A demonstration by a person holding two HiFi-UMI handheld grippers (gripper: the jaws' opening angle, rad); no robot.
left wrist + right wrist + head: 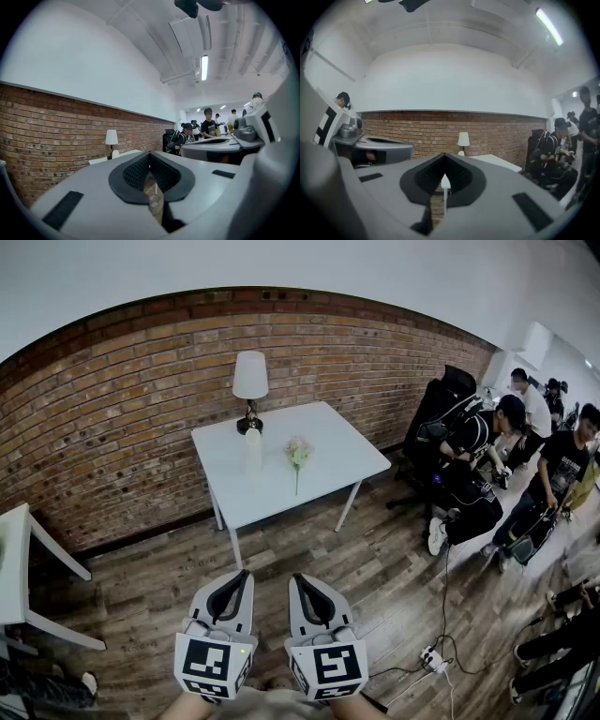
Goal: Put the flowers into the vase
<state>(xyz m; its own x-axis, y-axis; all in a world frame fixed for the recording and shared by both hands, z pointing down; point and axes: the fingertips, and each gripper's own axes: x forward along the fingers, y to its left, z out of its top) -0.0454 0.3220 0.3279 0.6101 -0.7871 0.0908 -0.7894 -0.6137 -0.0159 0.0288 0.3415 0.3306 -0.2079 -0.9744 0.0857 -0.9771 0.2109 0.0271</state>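
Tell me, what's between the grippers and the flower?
In the head view, just bare wooden floor, then the front edge of the white table. The flower lies on it, well ahead of the left gripper and right gripper.

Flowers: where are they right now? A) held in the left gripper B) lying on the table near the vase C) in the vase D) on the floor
B: the flowers lie on the white table, apart from the vase.

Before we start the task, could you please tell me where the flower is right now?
In the head view, the flower lies on the white table, just right of the pale vase that stands in front of the lamp.
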